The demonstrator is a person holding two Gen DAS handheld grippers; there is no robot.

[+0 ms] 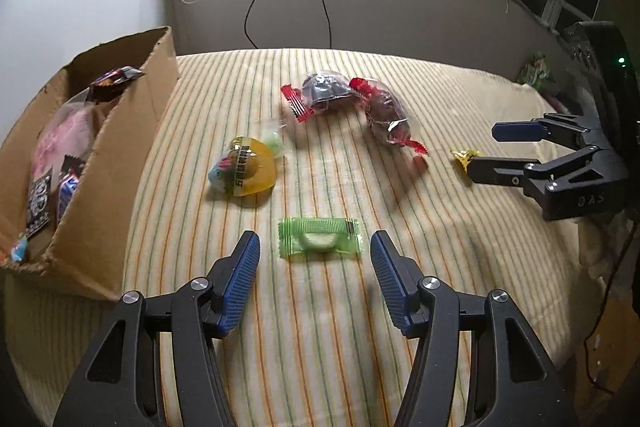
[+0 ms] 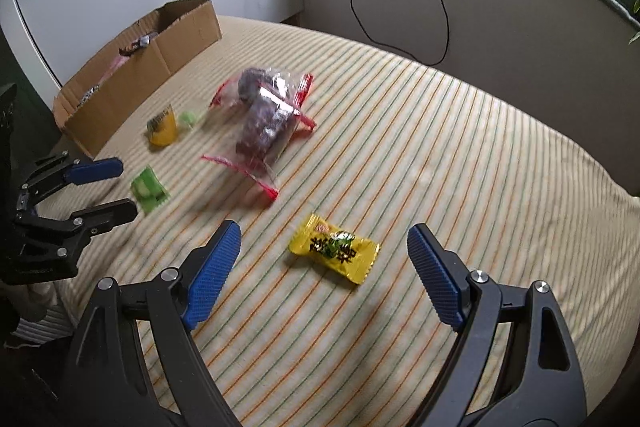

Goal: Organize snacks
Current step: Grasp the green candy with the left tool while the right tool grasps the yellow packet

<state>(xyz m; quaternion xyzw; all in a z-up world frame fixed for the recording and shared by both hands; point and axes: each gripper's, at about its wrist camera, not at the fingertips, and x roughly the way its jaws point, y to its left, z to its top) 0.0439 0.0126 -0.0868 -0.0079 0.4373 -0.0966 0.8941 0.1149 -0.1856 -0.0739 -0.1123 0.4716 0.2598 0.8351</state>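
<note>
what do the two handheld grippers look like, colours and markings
Both match: the left gripper and right gripper have black, angular linkage arms with triangular cut-outs and round silver pivot screws. Each finger ends in a blue ribbed pad. The right gripper's body shows faint embossed lettering in the left wrist view, and a thin dark cable hangs below it.

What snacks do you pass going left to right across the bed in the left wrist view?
Yellow jelly cup → green candy → red-ended dark bags → gold candy at the right tongs.
</note>
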